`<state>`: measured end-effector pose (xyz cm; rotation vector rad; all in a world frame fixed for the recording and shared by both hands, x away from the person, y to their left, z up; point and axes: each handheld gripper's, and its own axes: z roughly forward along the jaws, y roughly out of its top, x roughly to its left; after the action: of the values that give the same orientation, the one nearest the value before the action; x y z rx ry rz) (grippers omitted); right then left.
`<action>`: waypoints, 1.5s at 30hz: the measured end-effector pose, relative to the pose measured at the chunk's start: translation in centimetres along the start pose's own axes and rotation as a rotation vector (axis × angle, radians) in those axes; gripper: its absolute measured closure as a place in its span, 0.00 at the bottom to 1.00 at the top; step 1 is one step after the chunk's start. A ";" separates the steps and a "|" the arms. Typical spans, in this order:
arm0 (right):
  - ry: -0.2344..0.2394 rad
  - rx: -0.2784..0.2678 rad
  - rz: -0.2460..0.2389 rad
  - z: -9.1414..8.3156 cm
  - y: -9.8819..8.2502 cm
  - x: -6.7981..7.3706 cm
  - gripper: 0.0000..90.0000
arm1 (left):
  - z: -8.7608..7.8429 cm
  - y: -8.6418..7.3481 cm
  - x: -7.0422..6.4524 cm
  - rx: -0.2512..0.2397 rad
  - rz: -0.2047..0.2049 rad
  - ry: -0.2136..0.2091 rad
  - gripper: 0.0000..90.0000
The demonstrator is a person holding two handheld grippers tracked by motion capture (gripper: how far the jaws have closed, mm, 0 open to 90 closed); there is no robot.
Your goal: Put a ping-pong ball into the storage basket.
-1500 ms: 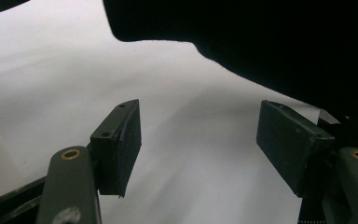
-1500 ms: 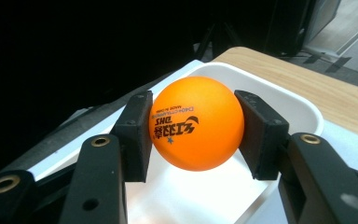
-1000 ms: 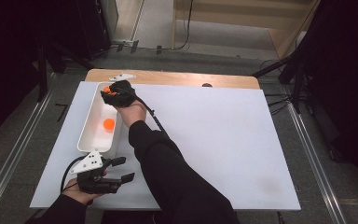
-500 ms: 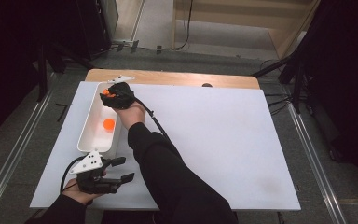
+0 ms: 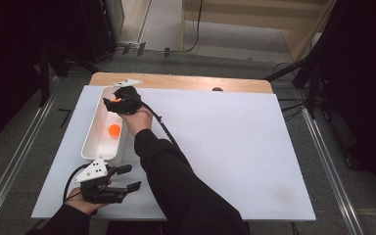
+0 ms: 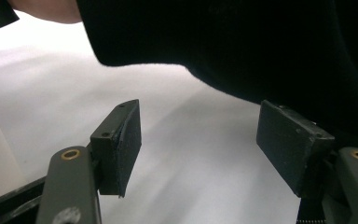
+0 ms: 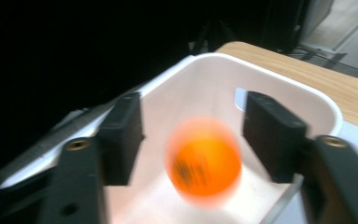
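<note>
My right gripper (image 5: 111, 101) hangs over the far end of a long white bin (image 5: 94, 142) at the table's left. Its jaws have just been opening. Between them is a blurred orange ball (image 7: 204, 161), clear of both pads (image 7: 123, 135), over the bin's floor (image 7: 279, 91). A second orange ball (image 5: 113, 130) lies in the middle of the bin. My left gripper (image 5: 129, 177) rests near the front left edge, open with nothing between its pads (image 6: 121, 144).
A white sheet (image 5: 235, 147) covers most of the table, with a wooden strip (image 5: 186, 82) along the far edge. The person's dark sleeve (image 5: 176, 181) crosses from the bottom centre to the bin. The right gripper's cable (image 5: 164, 129) trails over the sheet.
Both hands keep their places in the high view. The right gripper's jaws look slightly wider apart over the bin's far end.
</note>
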<state>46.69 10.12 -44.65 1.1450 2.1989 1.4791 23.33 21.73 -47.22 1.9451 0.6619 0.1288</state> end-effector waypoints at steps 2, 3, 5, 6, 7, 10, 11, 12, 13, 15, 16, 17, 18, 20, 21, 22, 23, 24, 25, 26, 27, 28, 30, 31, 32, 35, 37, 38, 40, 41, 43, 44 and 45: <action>0.025 -0.002 0.022 -0.1 0.1 -0.2 0.27 | 0.0 0.0 0.0 -0.001 0.000 0.000 0.35; 0.039 -0.005 0.027 -0.2 0.1 -0.3 0.26 | 0.0 0.0 0.0 -0.001 0.000 -0.001 0.35; 0.043 -0.005 0.018 -0.5 0.3 -0.5 0.24 | 0.1 0.0 0.0 -0.003 -0.002 -0.003 0.35; 0.046 -0.008 0.016 -0.7 0.4 -0.6 0.24 | 0.1 0.0 0.0 -0.003 -0.002 -0.003 0.35; 0.048 -0.007 0.016 -0.9 0.5 -0.7 0.24 | 0.1 0.0 0.0 -0.002 -0.001 -0.003 0.35; 0.050 -0.007 0.012 -1.4 0.8 -0.9 0.24 | 0.1 0.0 0.0 -0.003 0.000 -0.001 0.35; 0.052 -0.008 0.011 -1.6 0.8 -0.9 0.24 | 0.0 0.0 0.0 0.001 0.002 0.003 0.35; 0.053 -0.010 0.011 -1.8 0.9 -1.0 0.24 | 0.0 0.0 0.0 0.000 0.002 0.003 0.35; 0.055 -0.011 0.010 -2.0 0.9 -1.0 0.24 | 0.1 0.0 0.0 -0.003 0.000 0.004 0.35; 0.065 -0.006 0.007 -2.4 0.9 -1.0 0.24 | 0.1 0.0 0.0 0.000 0.003 0.001 0.35; 0.068 -0.003 0.000 -2.5 0.9 -1.0 0.24 | 0.1 0.0 0.0 0.005 0.005 0.004 0.35; 0.069 -0.001 -0.004 -2.7 0.8 -1.0 0.24 | 0.1 0.0 0.0 0.007 0.003 0.004 0.35; 0.075 0.003 -0.008 -2.8 0.8 -1.0 0.24 | 0.1 0.0 0.0 0.001 0.002 0.005 0.35; 0.084 0.011 -0.012 -3.1 0.7 -1.0 0.24 | 0.1 0.0 0.0 -0.001 -0.001 0.001 0.35; 0.092 0.015 -0.009 -3.2 0.6 -1.0 0.24 | 0.1 0.0 0.0 0.007 0.002 0.005 0.35; 0.095 0.016 -0.015 -3.3 0.5 -1.0 0.24 | 0.1 0.0 0.0 0.008 0.003 0.007 0.35; 0.097 0.022 -0.017 -3.4 0.4 -1.0 0.24 | 0.1 0.0 0.0 0.007 0.003 0.007 0.35; 0.099 0.024 -0.021 -3.6 0.3 -1.0 0.24 | 0.1 0.0 0.0 0.004 0.002 0.006 0.35; 0.101 0.028 -0.023 -3.7 0.2 -1.0 0.24 | 0.1 0.0 0.0 0.003 0.001 0.005 0.35; 0.103 0.033 -0.021 -3.9 0.2 -1.1 0.24 | 0.1 0.0 0.0 -0.003 0.000 0.004 0.35; 0.109 0.028 -0.025 -4.0 0.2 -1.1 0.24 | 0.1 0.0 0.0 -0.001 -0.002 0.006 0.35; 0.110 0.028 -0.022 -4.2 0.1 -1.1 0.24 | 0.1 0.0 0.0 -0.002 -0.002 0.007 0.35; 0.117 0.026 -0.022 -4.6 0.0 -1.2 0.24 | 0.0 0.0 0.0 -0.001 -0.001 0.008 0.35; 0.119 0.025 -0.025 -4.7 0.0 -1.2 0.24 | 0.0 0.0 0.0 0.000 0.002 0.008 0.35; 0.121 0.027 -0.027 -4.9 0.0 -1.2 0.24 | 0.0 0.0 0.0 0.000 0.003 0.008 0.35; 0.122 0.032 -0.038 -5.4 -0.1 -1.2 0.24 | 0.1 -0.1 0.0 -0.004 0.000 0.007 0.35; 0.126 0.045 -0.037 -5.6 -0.2 -1.2 0.24 | 0.1 0.0 0.0 0.004 0.003 0.009 0.35; 0.129 0.046 -0.046 -5.8 -0.2 -1.2 0.24 | 0.1 0.0 0.0 0.006 0.003 0.009 0.35; 0.131 0.048 -0.049 -6.2 -0.2 -1.2 0.24 | 0.1 0.0 0.0 0.008 0.004 0.008 0.35; 0.133 0.038 -0.049 -6.4 -0.2 -1.3 0.24 | 0.1 0.0 0.0 0.008 0.002 0.010 0.35; 0.139 0.036 -0.043 -6.9 -0.3 -1.4 0.24 | 0.1 0.0 0.0 0.008 0.004 0.009 0.35; 0.142 0.033 -0.039 -7.1 -0.3 -1.5 0.24 | 0.1 0.0 0.0 0.008 0.003 0.008 0.35; 0.144 0.032 -0.039 -7.3 -0.4 -1.6 0.24 | 0.1 0.0 0.0 0.010 0.002 0.010 0.35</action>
<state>43.24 4.07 -42.02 1.0277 2.3334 1.5609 23.39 21.65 -47.33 1.9561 0.6686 0.1373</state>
